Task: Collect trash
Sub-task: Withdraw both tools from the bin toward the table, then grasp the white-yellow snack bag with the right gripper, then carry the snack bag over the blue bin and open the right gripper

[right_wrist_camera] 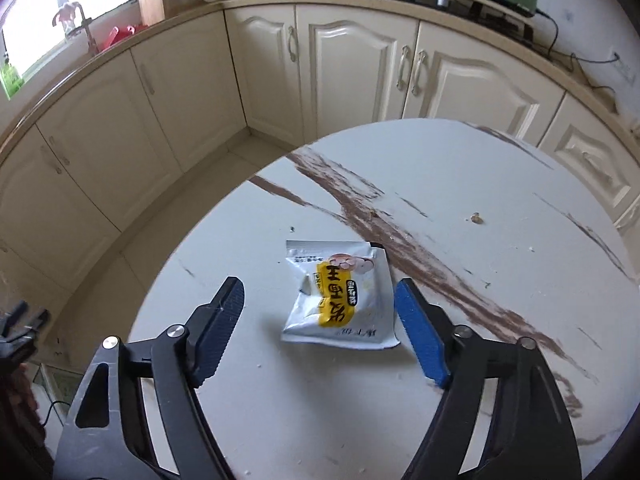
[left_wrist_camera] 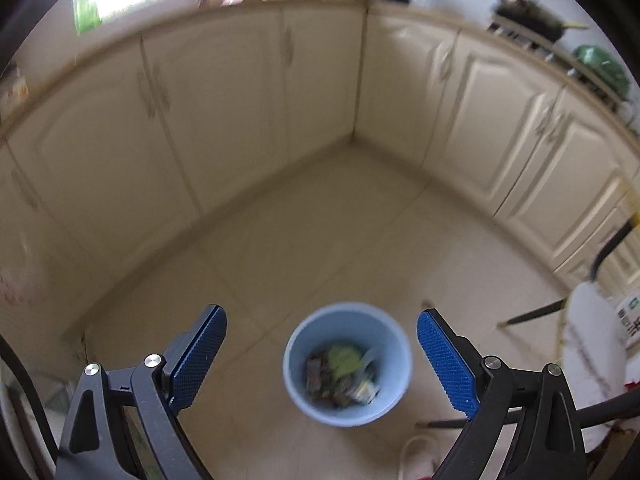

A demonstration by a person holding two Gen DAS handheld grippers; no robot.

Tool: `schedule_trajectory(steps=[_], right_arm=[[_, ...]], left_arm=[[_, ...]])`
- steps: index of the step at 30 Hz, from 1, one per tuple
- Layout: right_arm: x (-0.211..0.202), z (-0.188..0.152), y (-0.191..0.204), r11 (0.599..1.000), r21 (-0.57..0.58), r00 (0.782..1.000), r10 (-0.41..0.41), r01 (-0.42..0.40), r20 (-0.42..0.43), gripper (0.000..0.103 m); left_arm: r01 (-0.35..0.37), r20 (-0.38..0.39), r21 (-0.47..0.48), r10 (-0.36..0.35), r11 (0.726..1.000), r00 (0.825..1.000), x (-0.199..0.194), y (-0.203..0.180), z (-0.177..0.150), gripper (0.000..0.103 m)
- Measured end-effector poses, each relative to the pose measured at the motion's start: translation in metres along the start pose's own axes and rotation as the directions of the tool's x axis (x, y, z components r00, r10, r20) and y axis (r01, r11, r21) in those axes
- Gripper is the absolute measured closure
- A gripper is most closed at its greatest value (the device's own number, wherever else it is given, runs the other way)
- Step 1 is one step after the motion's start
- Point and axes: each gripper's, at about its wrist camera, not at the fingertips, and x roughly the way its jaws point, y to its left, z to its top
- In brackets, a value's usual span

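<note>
Round marble-look table (right_wrist_camera: 460,288), its edge curving from 9 to 12 o'clock above the floor; open surface on all sides. Blue bin (left_wrist_camera: 347,364) on the floor, part-filled, framed by the wide, empty left hand-held gripper (left_wrist_camera: 322,360). Snack wrapper (right_wrist_camera: 340,294) lies mid-table between the parted jaws of the right hand-held gripper (right_wrist_camera: 320,328) (pads not yet pressing). Likely light, crinkly, slippery foil: pinch across its puffed middle.

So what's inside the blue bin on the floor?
The blue bin holds mixed trash: a green scrap, brownish bits and a pale wrapper. The picture is blurred, and anything beneath that top layer is covered.
</note>
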Motion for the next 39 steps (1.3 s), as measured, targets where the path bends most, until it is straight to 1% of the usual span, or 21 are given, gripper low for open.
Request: schedule_trajectory(steps=[1, 4, 5, 6, 7, 9, 10, 13, 16, 18, 21, 23, 25, 27, 29, 31, 32, 33, 34, 37, 39], right_arm=[[0.002, 0.000, -0.001, 1.000, -0.003, 1.000, -0.005, 0.005, 0.000, 0.032], [0.006, 0.002, -0.003, 1.000, -0.015, 1.000, -0.012, 0.011, -0.004, 0.040], [0.005, 0.002, -0.004, 1.000, -0.012, 1.000, -0.012, 0.012, 0.001, 0.047], [0.005, 0.003, -0.004, 1.000, -0.011, 1.000, -0.015, 0.015, 0.001, 0.052], [0.005, 0.005, -0.004, 1.000, -0.011, 1.000, -0.013, 0.013, 0.000, 0.056], [0.004, 0.005, -0.001, 0.999, -0.036, 1.000, -0.014, 0.014, 0.002, 0.065], [0.003, 0.006, 0.002, 0.999, -0.049, 1.000, -0.016, 0.016, 0.000, 0.065], [0.003, 0.008, 0.013, 0.995, -0.083, 0.999, -0.046, 0.047, 0.012, 0.073], [0.003, 0.013, 0.040, 0.990, -0.131, 0.998, -0.053, 0.058, 0.039, 0.075], [0.000, 0.022, 0.065, 0.988, -0.149, 0.998, -0.031, 0.040, 0.064, 0.076], [0.000, 0.040, 0.114, 0.985, -0.175, 0.994, 0.029, -0.010, 0.106, 0.080], [0.007, 0.048, 0.151, 0.978, -0.203, 0.992, 0.069, -0.045, 0.109, 0.080], [0.021, 0.050, 0.184, 0.971, -0.236, 0.991, 0.073, -0.045, 0.112, 0.081], [0.041, 0.047, 0.209, 0.969, -0.231, 0.989, 0.113, -0.089, 0.091, 0.081], [0.069, 0.038, 0.238, 0.959, -0.270, 0.993, 0.106, -0.088, 0.052, 0.081], [0.097, 0.023, 0.262, 0.948, -0.294, 0.992, 0.122, -0.118, -0.005, 0.081], [0.109, 0.016, 0.269, 0.947, -0.300, 0.993, 0.117, -0.117, -0.019, 0.081], [0.121, 0.009, 0.275, 0.945, -0.308, 0.994, 0.101, -0.109, -0.041, 0.081], [0.137, 0.000, 0.283, 0.944, -0.307, 0.992, 0.106, -0.124, -0.073, 0.081], [0.171, -0.022, 0.290, 0.946, -0.280, 0.982, 0.128, -0.163, -0.140, 0.081], [0.198, -0.040, 0.288, 0.952, -0.230, 0.969, 0.162, -0.203, -0.187, 0.081]], left_arm=[[-0.004, -0.028, -0.011, 0.004, 1.000, 1.000, 0.021, 0.007, -0.001, 0.009], [-0.035, -0.118, -0.024, 0.032, 0.999, 0.993, 0.088, 0.028, -0.008, 0.010], [-0.044, -0.151, -0.031, 0.038, 0.999, 0.988, 0.111, 0.034, -0.010, 0.011], [-0.052, -0.180, -0.036, 0.045, 0.998, 0.983, 0.128, 0.040, -0.013, 0.011], [-0.051, -0.213, -0.050, 0.039, 0.997, 0.976, 0.150, 0.045, -0.014, 0.011], [-0.032, -0.242, -0.083, 0.011, 0.996, 0.970, 0.180, 0.051, -0.013, 0.011], [-0.028, -0.256, -0.098, 0.002, 0.995, 0.967, 0.194, 0.055, -0.014, 0.011], [-0.011, -0.291, -0.128, -0.028, 0.992, 0.956, 0.234, 0.060, -0.008, 0.011], [-0.009, -0.313, -0.146, -0.038, 0.989, 0.949, 0.260, 0.066, -0.002, 0.011], [-0.012, -0.324, -0.162, -0.042, 0.987, 0.945, 0.272, 0.070, 0.002, 0.011], [-0.005, -0.334, -0.182, -0.057, 0.983, 0.941, 0.292, 0.072, 0.010, 0.011], [0.004, -0.326, -0.190, -0.067, 0.982, 0.943, 0.302, 0.071, 0.018, 0.011], [0.002, -0.322, -0.188, -0.064, 0.982, 0.945, 0.314, 0.069, 0.022, 0.011], [0.010, -0.326, -0.193, -0.074, 0.981, 0.942, 0.329, 0.065, 0.031, 0.011], [0.024, -0.338, -0.196, -0.091, 0.980, 0.937, 0.347, 0.060, 0.037, 0.011], [0.034, -0.353, -0.195, -0.103, 0.980, 0.930, 0.371, 0.052, 0.042, 0.014], [0.035, -0.363, -0.191, -0.104, 0.981, 0.926, 0.381, 0.050, 0.040, 0.019], [0.039, -0.373, -0.188, -0.108, 0.981, 0.922, 0.392, 0.046, 0.038, 0.021], [0.046, -0.388, -0.189, -0.118, 0.981, 0.914, 0.408, 0.041, 0.043, 0.022], [0.029, -0.419, -0.196, -0.110, 0.980, 0.901, 0.445, 0.033, 0.044, 0.022], [0.022, -0.437, -0.202, -0.110, 0.979, 0.893, 0.470, 0.030, 0.047, 0.022]])
